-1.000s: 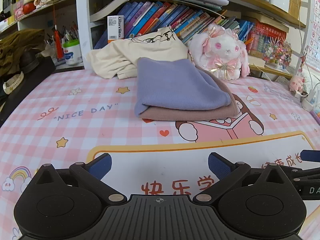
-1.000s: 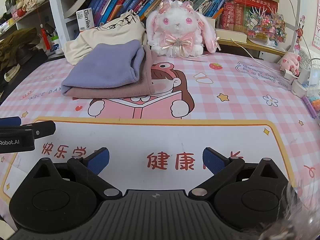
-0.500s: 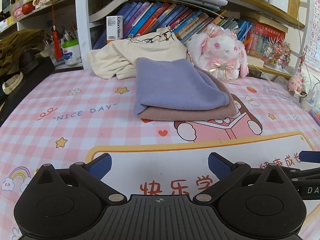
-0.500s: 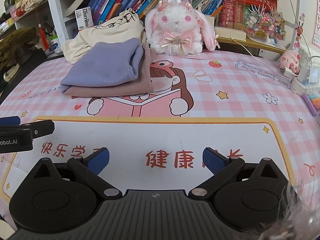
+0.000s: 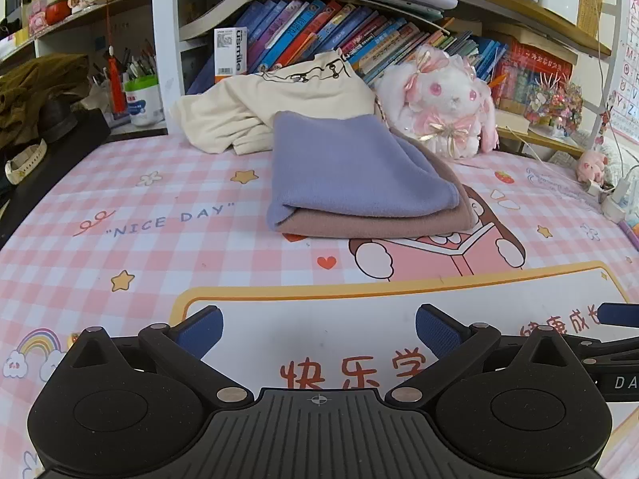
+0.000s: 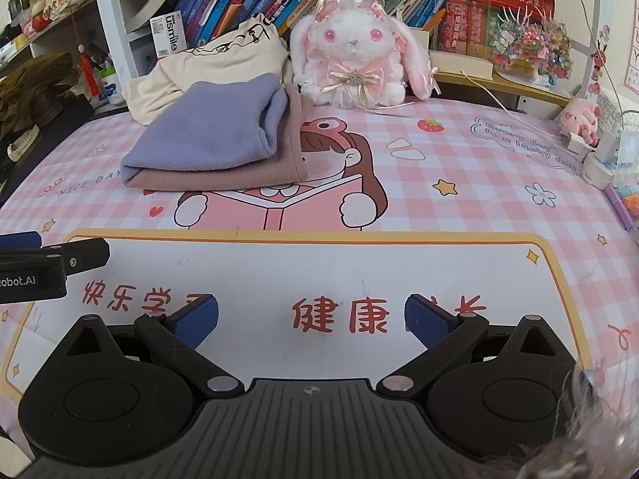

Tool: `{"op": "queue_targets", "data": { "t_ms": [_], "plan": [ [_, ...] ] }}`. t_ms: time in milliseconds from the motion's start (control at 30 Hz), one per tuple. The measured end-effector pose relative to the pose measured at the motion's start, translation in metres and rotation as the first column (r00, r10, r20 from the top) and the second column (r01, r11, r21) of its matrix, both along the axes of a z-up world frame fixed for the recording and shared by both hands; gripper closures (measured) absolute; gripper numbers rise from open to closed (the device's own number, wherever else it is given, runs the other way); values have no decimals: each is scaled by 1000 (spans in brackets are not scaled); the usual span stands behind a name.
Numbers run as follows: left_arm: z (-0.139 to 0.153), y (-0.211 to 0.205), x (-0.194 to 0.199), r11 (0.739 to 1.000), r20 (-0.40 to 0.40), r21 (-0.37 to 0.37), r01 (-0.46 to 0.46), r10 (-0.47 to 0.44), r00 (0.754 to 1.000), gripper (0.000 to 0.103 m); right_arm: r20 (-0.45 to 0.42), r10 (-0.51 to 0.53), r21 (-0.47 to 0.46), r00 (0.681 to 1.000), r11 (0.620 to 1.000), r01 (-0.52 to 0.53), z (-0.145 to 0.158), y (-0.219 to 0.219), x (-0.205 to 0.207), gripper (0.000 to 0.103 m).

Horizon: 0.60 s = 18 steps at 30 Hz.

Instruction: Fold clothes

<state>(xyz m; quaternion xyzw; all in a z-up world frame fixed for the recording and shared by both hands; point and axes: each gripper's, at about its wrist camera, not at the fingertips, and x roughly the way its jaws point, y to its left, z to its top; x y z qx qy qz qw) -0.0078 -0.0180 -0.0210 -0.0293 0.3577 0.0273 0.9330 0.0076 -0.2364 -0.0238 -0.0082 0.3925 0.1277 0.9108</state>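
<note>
A folded lavender garment [image 5: 351, 167] lies on a folded mauve garment [image 5: 383, 225] at the back middle of the pink checked mat [image 5: 120, 247]; the stack also shows in the right wrist view [image 6: 207, 139]. An unfolded cream garment [image 5: 259, 107] is heaped behind them against the shelf, and shows in the right wrist view [image 6: 207, 68]. My left gripper [image 5: 317, 329] is open and empty above the mat's white panel. My right gripper [image 6: 311, 319] is open and empty beside it, well in front of the stack.
A white plush rabbit [image 6: 355, 56] sits right of the clothes. Bookshelves [image 5: 339, 32] line the back. A pen cup [image 5: 141, 95] and dark clothing [image 5: 36, 88] stand at the left. A charger and a small pink toy [image 6: 579, 119] lie at the right edge.
Both views have shifted very slightly; the grippers stay open and the clothes have not moved.
</note>
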Motion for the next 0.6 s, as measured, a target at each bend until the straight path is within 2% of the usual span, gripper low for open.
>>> {"op": "queue_targets", "data": {
  "t_ms": [600],
  "plan": [
    [-1, 0, 2, 1000, -7, -6, 5, -5, 1000, 0, -7, 5, -3, 1000, 1000, -5, -1, 1, 1, 2]
  ]
}}
